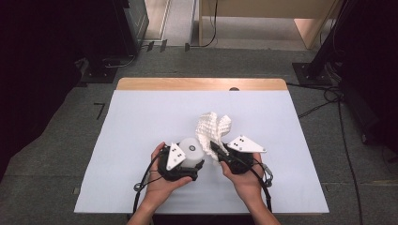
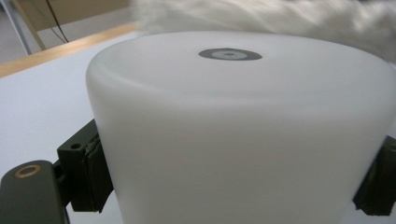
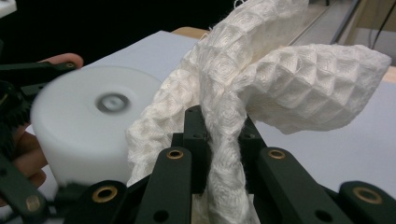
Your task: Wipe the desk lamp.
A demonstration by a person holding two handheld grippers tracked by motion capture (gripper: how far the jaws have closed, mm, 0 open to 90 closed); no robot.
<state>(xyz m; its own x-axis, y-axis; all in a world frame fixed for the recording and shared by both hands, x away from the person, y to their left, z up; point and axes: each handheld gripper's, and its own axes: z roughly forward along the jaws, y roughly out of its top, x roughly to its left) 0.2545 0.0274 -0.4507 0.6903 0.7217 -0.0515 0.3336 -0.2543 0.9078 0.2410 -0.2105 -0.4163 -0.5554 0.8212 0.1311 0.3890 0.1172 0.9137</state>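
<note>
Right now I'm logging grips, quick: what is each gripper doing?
Left gripper: closed on the white cup.
Right gripper: closed on the white waffle cloth.

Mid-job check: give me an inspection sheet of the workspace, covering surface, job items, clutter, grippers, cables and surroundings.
Surface: table under a pale sheet, wooden edge bare at the far side.
Job's things: white cup upside down; white waffle cloth bunched and lifted beside it.
Clutter: nothing seen.
Grippers: left gripper clamped on the cup's sides; right gripper shut on the cloth.
Cables: black cable loops from each gripper; more on the floor at right.
Surroundings: grey carpet, dark stands, wooden furniture beyond.
</note>
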